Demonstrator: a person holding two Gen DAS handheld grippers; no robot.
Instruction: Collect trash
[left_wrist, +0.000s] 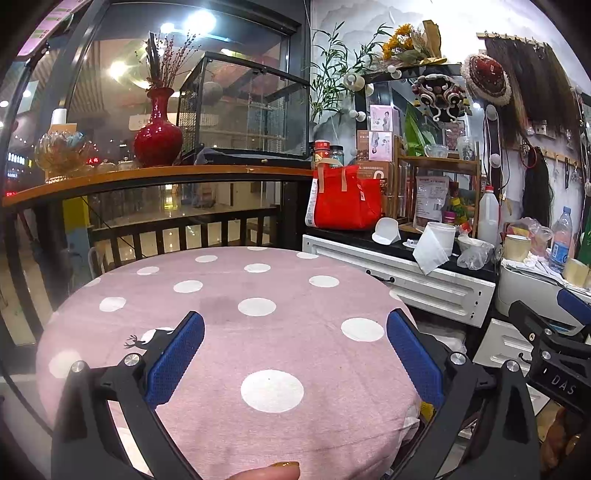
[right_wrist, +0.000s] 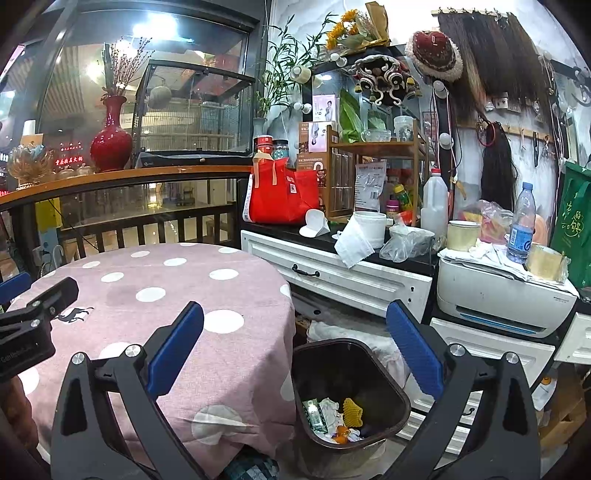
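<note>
Trash (right_wrist: 334, 417) lies in the dark bin (right_wrist: 391, 387) on the floor, low between the right gripper (right_wrist: 295, 347)'s spread, empty fingers. The left gripper (left_wrist: 295, 343) is likewise released and holds nothing; its fingers frame bare polka-dot tabletop (left_wrist: 221, 295). Judging by this, collection looks finished. The risk: the right fingers hang close above the bin rim, so a careless swing could tip it.

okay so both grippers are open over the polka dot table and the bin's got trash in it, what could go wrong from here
The left gripper and right gripper hang close together, so they could knock each other. The trash bin stands tight against the draped tablecloth; a low reach might snag the cloth. Reaching to the cluttered counter could topple the water bottle.
</note>
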